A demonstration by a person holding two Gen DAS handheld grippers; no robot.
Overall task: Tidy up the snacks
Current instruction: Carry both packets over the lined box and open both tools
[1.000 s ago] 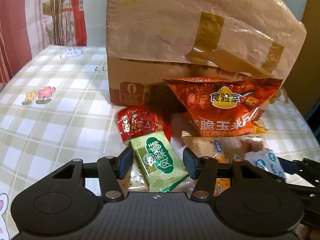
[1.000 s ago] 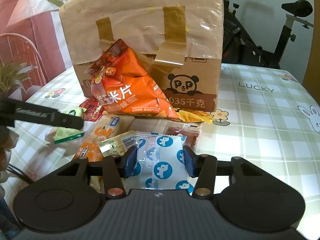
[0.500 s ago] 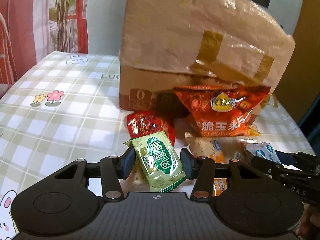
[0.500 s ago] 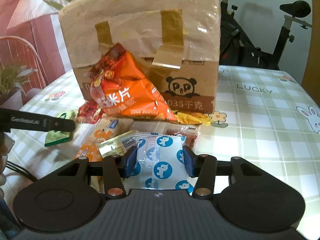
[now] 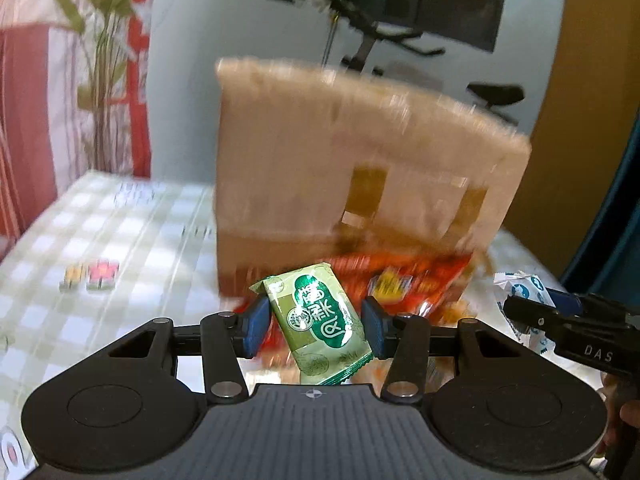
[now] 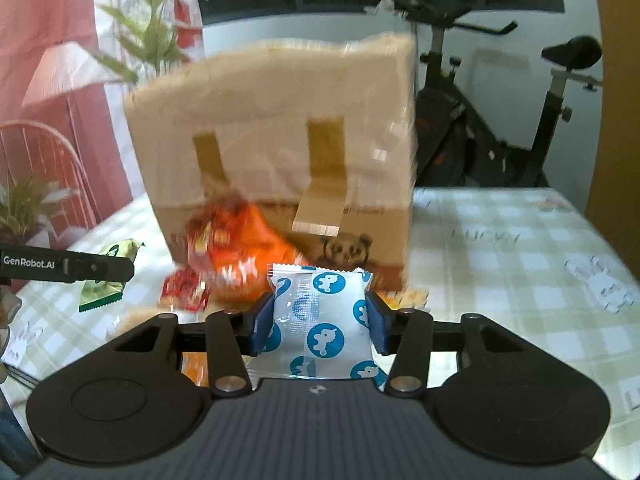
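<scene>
My left gripper (image 5: 316,322) is shut on a green snack packet (image 5: 318,326), which hangs tilted above the table. My right gripper (image 6: 318,326) is shut on a white packet with blue circles (image 6: 320,320), also lifted. Each held packet shows in the other view: the white packet (image 5: 520,292) at the right, the green packet (image 6: 106,276) at the left. Ahead stands a taped cardboard box (image 5: 360,184) (image 6: 276,152) with an orange chip bag (image 6: 236,248) (image 5: 404,280) leaning on its front. A small red packet (image 6: 184,290) lies on the table beside the chip bag.
The table wears a green checked cloth (image 6: 500,280) (image 5: 100,240) with flower and rabbit prints. An exercise bike (image 6: 520,112) stands behind the table. A red-and-white curtain with plant print (image 5: 60,100) hangs at the left. Orange wrappers (image 6: 194,364) lie low under my right gripper.
Both grippers have risen with their packets, lifting them off the pile. The box and chip bag now sit lower and farther in both views, and the room behind shows.
</scene>
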